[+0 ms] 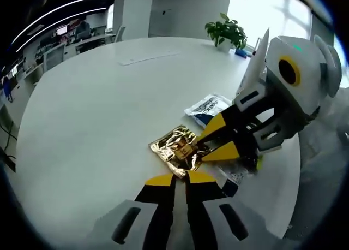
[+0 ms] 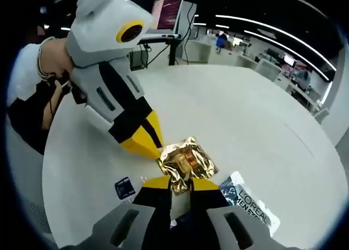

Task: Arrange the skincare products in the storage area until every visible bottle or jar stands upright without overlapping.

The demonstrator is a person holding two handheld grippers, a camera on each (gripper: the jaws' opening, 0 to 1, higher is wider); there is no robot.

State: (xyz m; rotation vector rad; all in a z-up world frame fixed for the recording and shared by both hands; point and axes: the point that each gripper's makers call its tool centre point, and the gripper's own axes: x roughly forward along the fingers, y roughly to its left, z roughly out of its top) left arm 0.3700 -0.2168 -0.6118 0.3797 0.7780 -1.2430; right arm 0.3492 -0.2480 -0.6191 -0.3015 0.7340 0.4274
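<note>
The gold foil packet (image 1: 178,150) lies flat on the round white table (image 1: 98,97), close to the table's near edge. It is crinkled and shiny, with a small brown and orange patch in the middle. Both tools meet at this packet. The left gripper (image 1: 180,179) has its yellow tips closed together at the packet's near edge, and they seem to pinch the foil there. The right gripper (image 2: 179,183) reaches the packet from the opposite side; its yellow tips also sit tight on the foil edge, with almost no gap between them.

I judge the step in hand is the lifting or turning of this packet, with two tools holding it from two sides. No bottle or jar stands upright around the packet, so the task looks far from finished. The next move calls for a firm, even pull from both sides, because thin foil can slip or tear.

Just beside the packet, on the side away from the person, lies a white and blue sachet (image 2: 250,203) with printed letters. A small dark blue sachet (image 2: 125,188) lies near the packet too. Far behind the packet, a green plant (image 1: 227,30) stands at the table's far edge. A person's arm (image 2: 46,64) holds the left gripper low and slanted down toward the packet.
</note>
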